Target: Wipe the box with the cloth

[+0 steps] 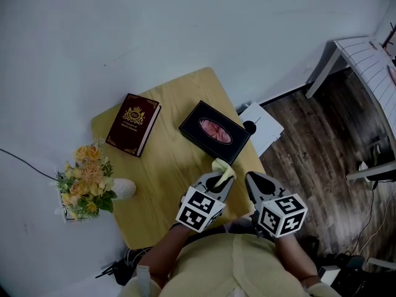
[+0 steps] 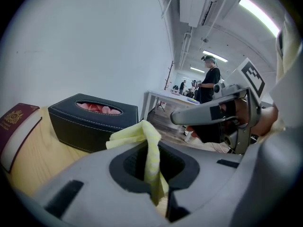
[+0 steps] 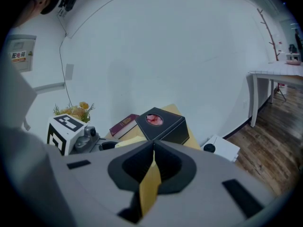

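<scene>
The black leather tissue box (image 1: 215, 132) lies flat on the wooden table (image 1: 167, 166), with pink tissue showing in its oval slot. My left gripper (image 1: 219, 179) hovers just in front of the box's near corner, shut on a pale yellow cloth (image 1: 224, 169) that sticks up from the jaws. In the left gripper view the cloth (image 2: 142, 131) hangs pinched between the jaws and the box (image 2: 92, 119) stands close ahead to the left. My right gripper (image 1: 252, 181) is beside the left one over the table's right edge, shut and empty; the right gripper view shows the box (image 3: 161, 123) further off.
A dark red book (image 1: 133, 124) lies left of the box. Yellow flowers (image 1: 86, 181) in a white vase (image 1: 122, 189) stand at the table's left edge. A white flat device (image 1: 263, 125) rests on the wooden floor, and a white table (image 1: 365, 60) stands at right. People stand far off.
</scene>
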Demonstrator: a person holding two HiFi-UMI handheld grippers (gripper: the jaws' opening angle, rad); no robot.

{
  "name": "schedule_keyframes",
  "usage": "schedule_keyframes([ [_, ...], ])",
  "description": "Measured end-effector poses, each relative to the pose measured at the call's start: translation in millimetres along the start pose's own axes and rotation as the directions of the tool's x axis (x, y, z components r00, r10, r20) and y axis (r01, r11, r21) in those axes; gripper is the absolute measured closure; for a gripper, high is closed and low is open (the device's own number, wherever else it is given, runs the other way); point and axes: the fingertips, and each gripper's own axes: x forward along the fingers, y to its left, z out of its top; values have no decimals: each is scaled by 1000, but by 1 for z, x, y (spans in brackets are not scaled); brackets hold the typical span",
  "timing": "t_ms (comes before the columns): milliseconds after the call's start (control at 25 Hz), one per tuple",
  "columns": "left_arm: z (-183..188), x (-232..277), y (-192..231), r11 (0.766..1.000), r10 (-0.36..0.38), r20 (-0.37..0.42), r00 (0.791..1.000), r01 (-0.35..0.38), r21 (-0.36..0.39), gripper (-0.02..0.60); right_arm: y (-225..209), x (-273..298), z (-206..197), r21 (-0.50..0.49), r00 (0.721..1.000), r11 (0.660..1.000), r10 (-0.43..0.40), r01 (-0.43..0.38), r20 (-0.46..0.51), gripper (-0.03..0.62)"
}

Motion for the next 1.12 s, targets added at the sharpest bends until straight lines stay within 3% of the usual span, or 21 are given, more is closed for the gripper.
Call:
schedule_keyframes([
  [360, 29, -34, -11, 999, 4, 77, 997, -8, 52, 546, 1, 5, 12, -15, 1000, 1000, 12, -11, 15, 563],
  [760, 56, -41, -6, 997, 39, 154, 987, -49, 66, 546, -21, 0, 38, -21, 997, 999, -30, 32, 75, 563],
  [960, 64, -11, -24, 998, 1, 149, 989, -11, 70, 546, -38, -9, 49, -4, 991, 997, -76, 77, 114, 563],
  [1120, 50, 17, -27, 994, 47, 93, 995, -56, 98, 546, -48, -13, 54, -3, 989, 996, -92, 93, 120, 563],
])
